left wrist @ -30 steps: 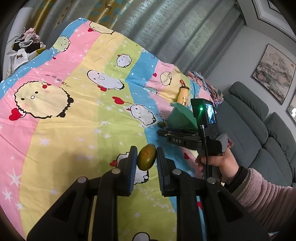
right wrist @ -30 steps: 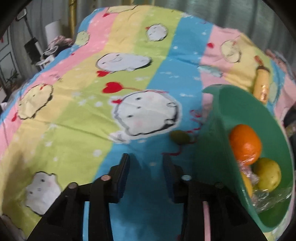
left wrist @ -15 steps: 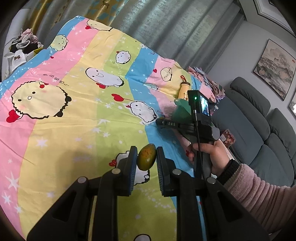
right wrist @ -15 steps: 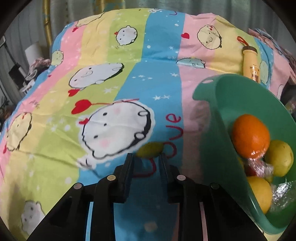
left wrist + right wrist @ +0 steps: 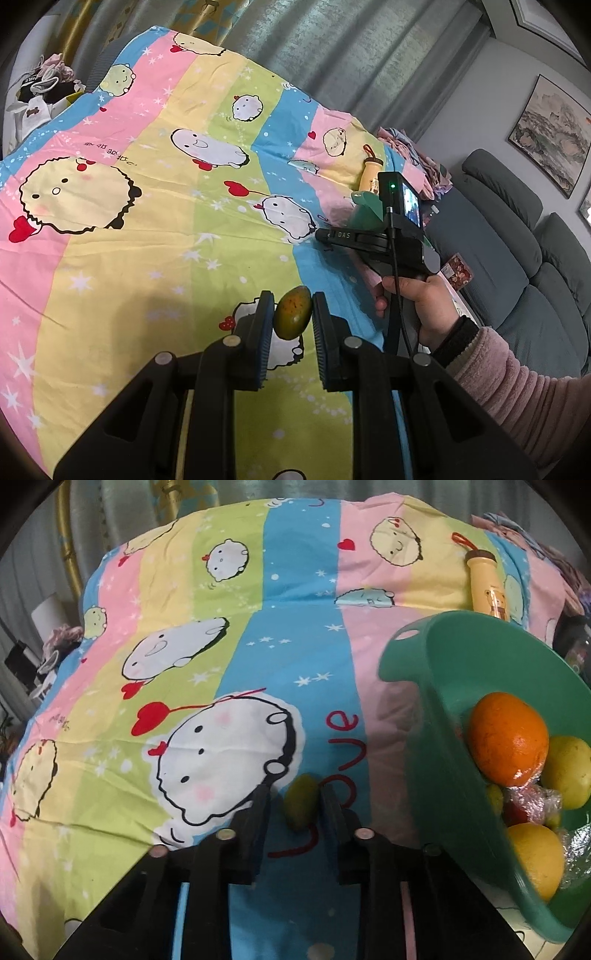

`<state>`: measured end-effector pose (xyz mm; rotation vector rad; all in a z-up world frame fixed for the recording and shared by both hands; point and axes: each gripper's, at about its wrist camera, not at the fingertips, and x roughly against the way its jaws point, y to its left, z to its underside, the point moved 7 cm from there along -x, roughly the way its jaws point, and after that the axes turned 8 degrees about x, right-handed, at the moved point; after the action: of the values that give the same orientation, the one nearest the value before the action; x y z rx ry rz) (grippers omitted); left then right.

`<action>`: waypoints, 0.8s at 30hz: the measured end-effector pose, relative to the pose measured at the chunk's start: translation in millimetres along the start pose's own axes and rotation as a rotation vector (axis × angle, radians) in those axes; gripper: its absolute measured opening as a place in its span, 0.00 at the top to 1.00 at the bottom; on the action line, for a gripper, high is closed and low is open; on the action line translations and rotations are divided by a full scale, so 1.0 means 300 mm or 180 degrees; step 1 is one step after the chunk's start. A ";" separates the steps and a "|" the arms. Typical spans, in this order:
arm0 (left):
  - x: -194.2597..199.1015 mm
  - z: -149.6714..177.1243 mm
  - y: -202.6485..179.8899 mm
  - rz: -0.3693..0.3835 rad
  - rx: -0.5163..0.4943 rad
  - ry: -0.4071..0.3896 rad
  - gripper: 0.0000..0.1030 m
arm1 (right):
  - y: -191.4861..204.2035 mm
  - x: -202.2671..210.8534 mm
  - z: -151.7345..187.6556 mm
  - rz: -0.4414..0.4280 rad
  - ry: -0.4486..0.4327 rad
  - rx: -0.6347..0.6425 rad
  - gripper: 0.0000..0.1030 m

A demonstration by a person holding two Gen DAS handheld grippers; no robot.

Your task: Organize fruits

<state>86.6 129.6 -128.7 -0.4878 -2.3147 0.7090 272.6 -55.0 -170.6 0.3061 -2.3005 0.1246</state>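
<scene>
The bedsheet is soft matt cloth, lightly creased. The basin at its right edge looks like smooth green plastic with a dull sheen. The orange in it has glossy, finely pitted skin, beside crinkled shiny plastic wrap. The mango looks smooth and speckled. The sleeve is fuzzy pink fleece; the sofa is matt grey fabric.

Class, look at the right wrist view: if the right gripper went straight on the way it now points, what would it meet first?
Probably the striped bedsheet. The right gripper is already shut on a small green fruit; the green bowl sits off to the right.
</scene>
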 end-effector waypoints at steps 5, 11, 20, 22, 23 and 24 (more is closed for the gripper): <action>-0.001 -0.007 -0.010 -0.0044 -0.0029 0.0003 0.81 | 0.011 0.047 0.009 -0.0127 -0.0089 0.0017 0.80; -0.004 -0.015 -0.064 -0.0065 -0.0114 0.0006 0.81 | 0.093 0.193 0.023 -0.0317 -0.0244 0.0368 0.80; -0.024 -0.021 -0.208 -0.0039 -0.0312 0.0040 0.81 | 0.116 0.403 0.055 -0.0469 -0.0481 0.0596 0.79; -0.035 -0.024 -0.242 -0.0024 -0.0363 0.0062 0.81 | 0.094 0.435 0.057 -0.0474 -0.0533 0.0590 0.79; -0.042 -0.026 -0.265 -0.0021 -0.0402 0.0072 0.81 | 0.081 0.453 0.059 -0.0465 -0.0562 0.0587 0.79; -0.050 -0.029 -0.282 -0.0021 -0.0429 0.0074 0.81 | 0.062 0.471 0.059 -0.0462 -0.0594 0.0574 0.79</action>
<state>90.4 58.9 -79.5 -0.5458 -2.3511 0.5435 162.7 -65.8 -78.7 0.5982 -2.4459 0.2395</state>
